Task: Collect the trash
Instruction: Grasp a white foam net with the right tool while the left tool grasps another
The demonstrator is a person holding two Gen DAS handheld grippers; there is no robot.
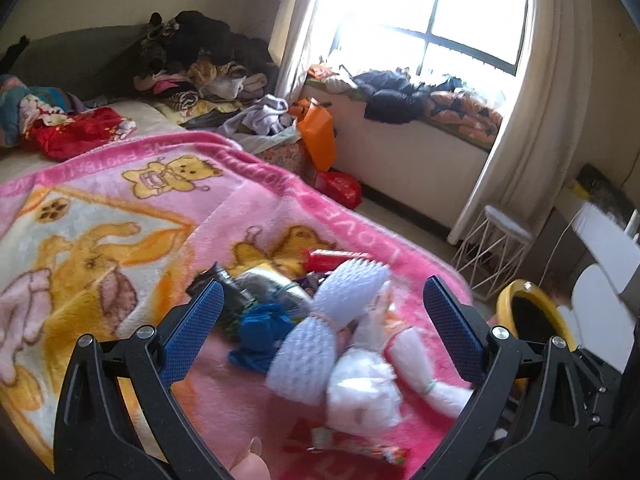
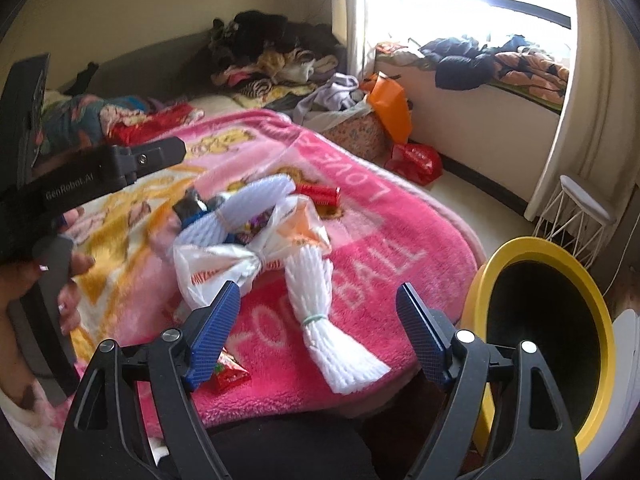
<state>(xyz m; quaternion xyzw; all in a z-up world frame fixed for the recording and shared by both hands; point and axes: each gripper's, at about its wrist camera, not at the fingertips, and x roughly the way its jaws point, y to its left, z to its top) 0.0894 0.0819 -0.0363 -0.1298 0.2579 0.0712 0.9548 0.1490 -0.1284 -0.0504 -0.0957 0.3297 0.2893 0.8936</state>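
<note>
On the pink fleece blanket (image 2: 360, 240) covering the bed, woven white lettering is showing — "FOOTBALL" is reading upside down near the blanket's near edge in the right wrist view, with "LOVE" along the border toward the far right corner. The left gripper's body, crossing the left edge of that view, is carrying the mark "GenRobot.AI"; a hand (image 2: 60, 280) is wrapping its handle.

The trash is lying in a loose heap near the blanket's near right corner: two white foam net sleeves (image 2: 316, 288), one cinched by a green band, a knotted white plastic bag (image 2: 224, 256) with orange print too blurred to read, a red wrapper (image 2: 318, 194) farther in, a blue crumpled scrap (image 1: 264, 324), and a dark packet (image 2: 190, 206) whose label is not making itself legible. A small red snack wrapper (image 2: 230, 376) is sitting at the near edge, partly hidden behind the right gripper's left finger.

The left gripper (image 1: 322, 300) is hovering over the heap with its fingers spread wide, nothing pinched between them — the pile beneath it is smeared by motion. The right gripper (image 2: 318, 312) is also standing with fingers wide apart above the banded foam sleeve, not touching it.

Beside the bed's near right corner a yellow-rimmed bin (image 2: 540, 320) with a black interior is standing on the floor, its bottom cut off by the gripper frame. The red bag (image 2: 416, 160) on the floor has printing too small to read.
</note>
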